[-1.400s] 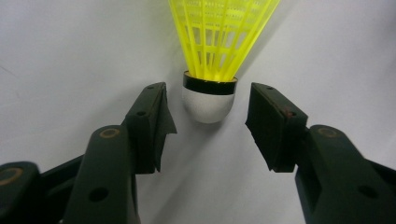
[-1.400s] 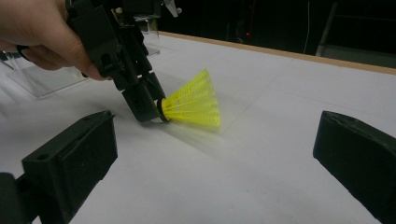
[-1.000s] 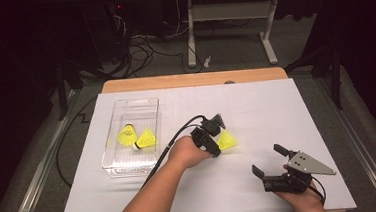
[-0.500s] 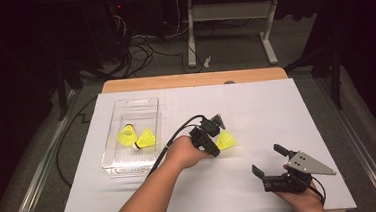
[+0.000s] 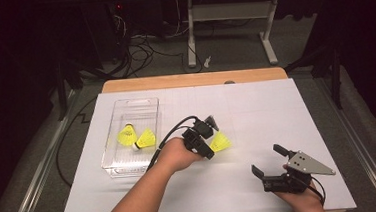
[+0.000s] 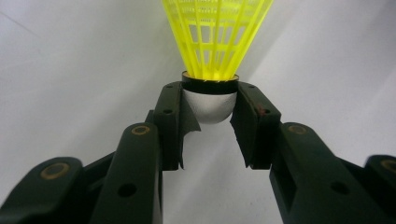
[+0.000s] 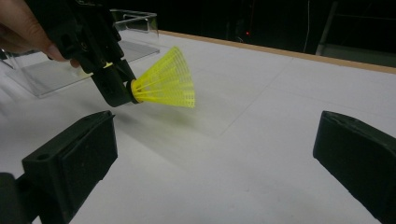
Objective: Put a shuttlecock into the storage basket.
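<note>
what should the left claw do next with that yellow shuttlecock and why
Probably carry it left to the clear tray and let go there. The left claw is shut on the shuttlecock at its white cork, off the table, and two more shuttlecocks already lie in that tray.

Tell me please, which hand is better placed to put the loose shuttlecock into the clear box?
The left. Its left gripper already clamps the shuttlecock by its white cork, right beside the clear box. The right gripper stands open and empty near the table's front edge, farther from the box.
</note>
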